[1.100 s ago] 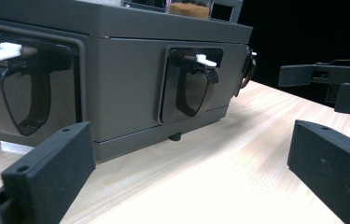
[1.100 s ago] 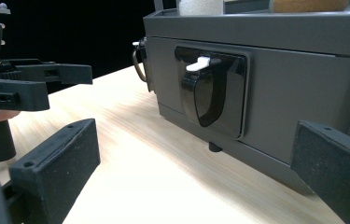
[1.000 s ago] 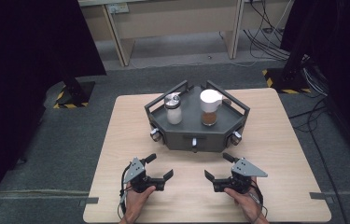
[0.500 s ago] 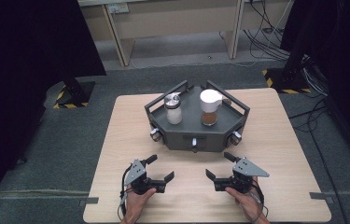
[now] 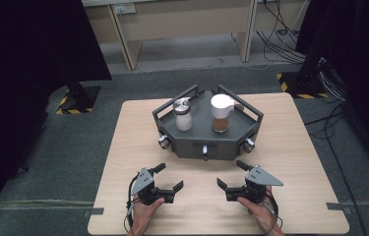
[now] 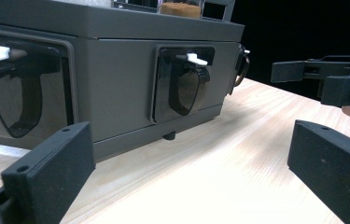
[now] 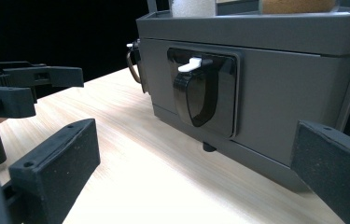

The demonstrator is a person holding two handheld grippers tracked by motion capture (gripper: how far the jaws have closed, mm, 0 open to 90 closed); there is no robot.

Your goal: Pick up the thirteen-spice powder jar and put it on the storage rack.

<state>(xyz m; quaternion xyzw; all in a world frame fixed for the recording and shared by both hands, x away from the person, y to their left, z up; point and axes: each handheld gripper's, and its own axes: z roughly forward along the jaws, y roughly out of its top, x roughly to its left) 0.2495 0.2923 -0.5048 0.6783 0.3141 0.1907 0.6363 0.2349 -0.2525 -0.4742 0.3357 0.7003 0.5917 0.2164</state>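
Your left claw sits low on the near part of the worktop with its jaws spread wide and nothing between them. Your right claw sits beside it to the right, jaws likewise spread and empty. The two claws face one another across a bare strip of wood, well apart.

The grey hexagonal console stands at the worktop's centre, beyond both claws and clear of them. On its top deck stand two jars: a white-filled jar with a metal lid on the left, and a brown-filled jar with a white lid on the right, near each other but apart.

In the left gripper view, your left claw looks at the console's front face, where a dark recessed latch with a white tab is set. In the right gripper view, your right claw faces the same kind of latch. Neither claw touches the console.
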